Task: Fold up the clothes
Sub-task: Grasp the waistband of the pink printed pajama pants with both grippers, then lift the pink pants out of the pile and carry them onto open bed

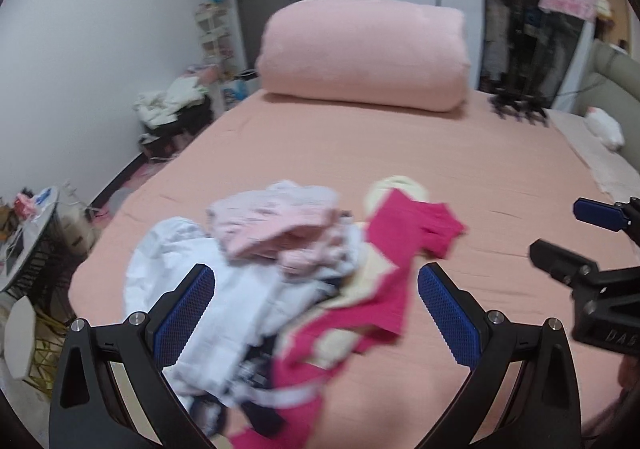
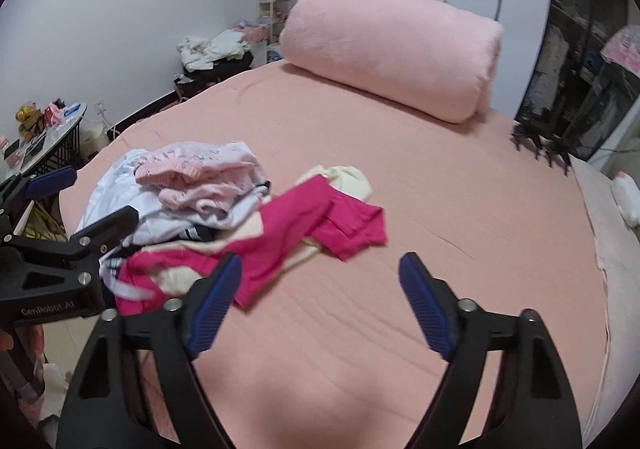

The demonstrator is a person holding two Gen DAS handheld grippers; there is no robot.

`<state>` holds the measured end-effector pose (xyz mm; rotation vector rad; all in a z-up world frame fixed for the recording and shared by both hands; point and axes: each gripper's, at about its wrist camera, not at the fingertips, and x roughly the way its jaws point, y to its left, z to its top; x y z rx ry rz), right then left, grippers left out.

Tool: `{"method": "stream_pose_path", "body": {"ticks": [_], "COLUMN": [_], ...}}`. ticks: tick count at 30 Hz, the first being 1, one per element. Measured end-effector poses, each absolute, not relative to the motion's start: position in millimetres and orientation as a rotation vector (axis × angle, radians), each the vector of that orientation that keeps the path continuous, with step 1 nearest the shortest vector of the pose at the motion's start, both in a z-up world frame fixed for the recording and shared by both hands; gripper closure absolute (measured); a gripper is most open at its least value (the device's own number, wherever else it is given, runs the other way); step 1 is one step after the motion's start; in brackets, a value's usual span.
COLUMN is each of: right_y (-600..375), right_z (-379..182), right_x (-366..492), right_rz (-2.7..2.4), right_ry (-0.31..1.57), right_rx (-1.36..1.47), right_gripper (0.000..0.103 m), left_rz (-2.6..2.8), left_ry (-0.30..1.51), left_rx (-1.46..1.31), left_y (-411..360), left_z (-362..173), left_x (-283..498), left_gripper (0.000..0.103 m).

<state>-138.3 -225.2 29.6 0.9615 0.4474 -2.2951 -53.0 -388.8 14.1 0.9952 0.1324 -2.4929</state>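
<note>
A loose pile of clothes lies on the pink bed sheet (image 1: 360,153). On top is a pale pink garment (image 1: 272,217) (image 2: 200,173), with a white garment (image 1: 180,261) (image 2: 116,177) under it. A magenta and cream garment (image 1: 400,245) (image 2: 304,225) spreads to the pile's right. My left gripper (image 1: 316,277) hangs open above the pile, holding nothing. My right gripper (image 2: 320,261) is open over bare sheet, its left finger (image 2: 216,305) at the magenta garment's edge. Each gripper shows at the edge of the other's view.
A rolled pink quilt (image 1: 364,53) (image 2: 392,49) lies at the far end of the bed. Black clip hangers (image 1: 518,109) and a white plush toy (image 1: 604,127) sit at the far right. A cluttered side table (image 1: 28,233) and a clothes-laden chair (image 1: 172,105) stand left of the bed.
</note>
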Motion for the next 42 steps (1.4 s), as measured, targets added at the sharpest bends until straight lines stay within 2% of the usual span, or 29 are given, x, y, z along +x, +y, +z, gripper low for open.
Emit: {"method": "stream_pose_path", "body": {"ticks": [1, 6, 15, 21, 24, 29, 31, 32, 33, 34, 36, 42], "right_y": [-236, -291, -372, -391, -393, -418, -428, -433, -438, -440, -435, -398], "right_z": [26, -1, -49, -55, -53, -56, -58, -59, -61, -61, -58, -39], "right_x": [-142, -164, -200, -191, -180, -180, -188, -192, -196, -200, -204, -187], "right_rz": [-2.290, -2.265, -2.202, -2.095, -2.039, -2.023, -2.002, -1.991, -1.981, -1.982, -1.982, -1.994], "right_ry": [0.457, 0.522, 0.582, 0.526, 0.521, 0.542, 0.513, 0.516, 0.518, 0.518, 0.487, 0.485], "right_rx": [0.964, 0.967, 0.982, 0.971, 0.938, 0.914, 0.926, 0.943, 0.960, 0.984, 1.010, 0.982], "right_gripper": [0.025, 0.026, 0.024, 0.023, 0.017, 0.017, 0.023, 0.045, 0.073, 0.080, 0.084, 0.084], "left_rz": [-2.481, -2.420, -2.416, -2.449, -2.470, -2.487, -2.521, -2.527, -2.533, -2.539, -2.571, -2.687], "left_ry": [0.146, 0.234, 0.289, 0.196, 0.201, 0.223, 0.250, 0.275, 0.305, 0.336, 0.342, 0.344], "left_rx": [0.998, 1.020, 1.051, 1.037, 1.065, 1.052, 1.027, 1.034, 1.043, 1.052, 1.032, 0.976], "left_y": [-401, -461, -520, -505, -501, -509, -512, -513, -514, -515, -509, -478], "left_z": [8, -24, -65, -68, -75, -82, -82, -82, -81, -81, -74, -44], "left_x": [-55, -68, -101, -81, -72, -82, -88, -91, -93, -94, -92, -75], "left_gripper": [0.002, 0.027, 0.027, 0.022, 0.022, 0.023, 0.036, 0.064, 0.083, 0.086, 0.089, 0.095]}}
